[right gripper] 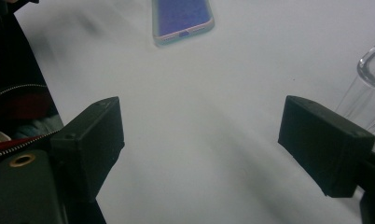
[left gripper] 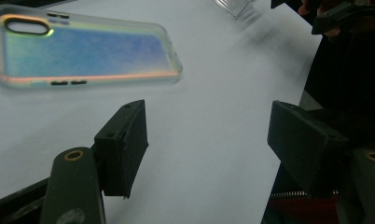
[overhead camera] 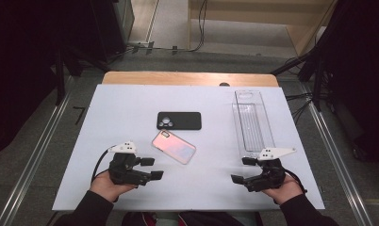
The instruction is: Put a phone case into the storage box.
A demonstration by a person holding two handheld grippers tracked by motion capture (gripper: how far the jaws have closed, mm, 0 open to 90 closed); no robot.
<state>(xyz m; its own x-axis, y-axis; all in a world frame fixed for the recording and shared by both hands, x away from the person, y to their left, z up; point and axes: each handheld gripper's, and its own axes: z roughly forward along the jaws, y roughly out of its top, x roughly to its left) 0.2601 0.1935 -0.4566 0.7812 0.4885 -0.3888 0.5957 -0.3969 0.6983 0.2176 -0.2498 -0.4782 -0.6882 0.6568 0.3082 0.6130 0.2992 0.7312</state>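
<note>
Iridescent phone case lies flat on the white table, a little left of centre and toward the near side; long axis runs diagonally, camera-cutout end up and to the left, other end down and to the right toward the person; in the left gripper view it lies across the top left, cutout at far left, apart from the jaws. Black phone case sits just beyond it, near but not touching, long axis across the table, lens holes at its left end. Clear plastic tray lies well apart at the right, long axis running away from the person. Left gripper rests just beside the iridescent case at its near left, jaws spread wide with only bare table between. Right gripper sits near the tray's near end, jaws spread, pinching nothing. Nothing stands between either gripper and the iridescent case.
</note>
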